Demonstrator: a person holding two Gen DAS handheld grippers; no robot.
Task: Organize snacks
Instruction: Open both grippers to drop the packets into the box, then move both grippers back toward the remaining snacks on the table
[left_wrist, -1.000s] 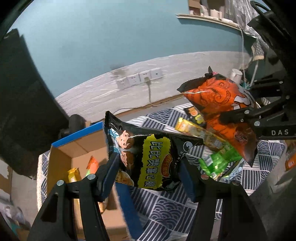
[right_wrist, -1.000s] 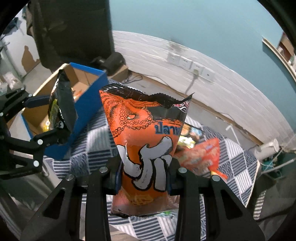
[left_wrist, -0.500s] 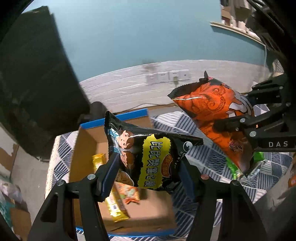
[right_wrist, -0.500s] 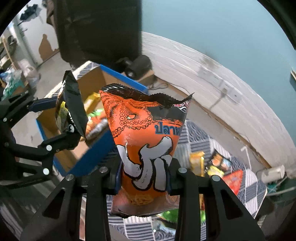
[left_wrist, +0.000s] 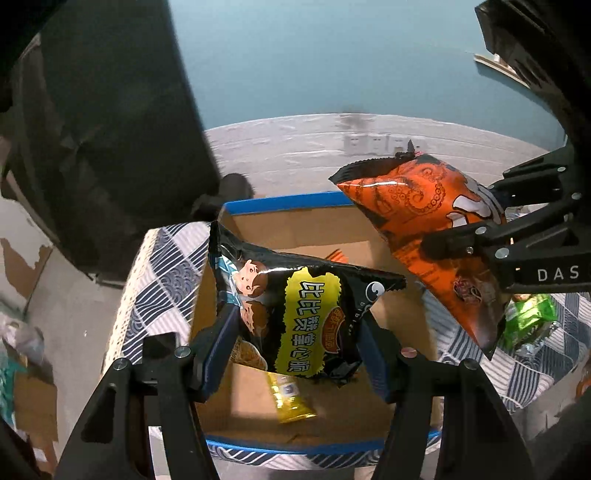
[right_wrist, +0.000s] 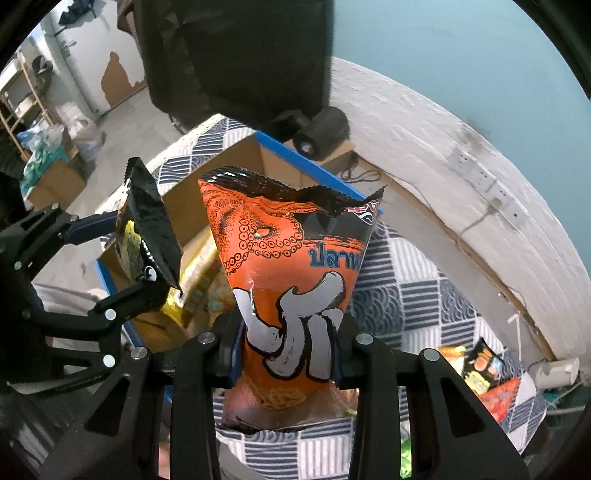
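Note:
My left gripper (left_wrist: 297, 332) is shut on a black and yellow snack bag (left_wrist: 295, 314) and holds it above the open cardboard box (left_wrist: 280, 221) with a blue rim. My right gripper (right_wrist: 290, 347) is shut on an orange octopus snack bag (right_wrist: 291, 280), held in the air over the box's right edge. The orange bag also shows in the left wrist view (left_wrist: 417, 210), and the black bag in the right wrist view (right_wrist: 147, 229). A yellow packet (left_wrist: 291, 398) lies on the box floor.
The box stands at the left end of a table under a blue patterned cloth (right_wrist: 402, 291). Loose snacks lie on the cloth: green packets (left_wrist: 528, 321) and orange and black bags (right_wrist: 484, 369). A black chair (right_wrist: 236, 55) stands behind the box.
Both grippers have swung left with their bags, from over the cloth with the loose snacks to over the box. Both grips are unchanged.

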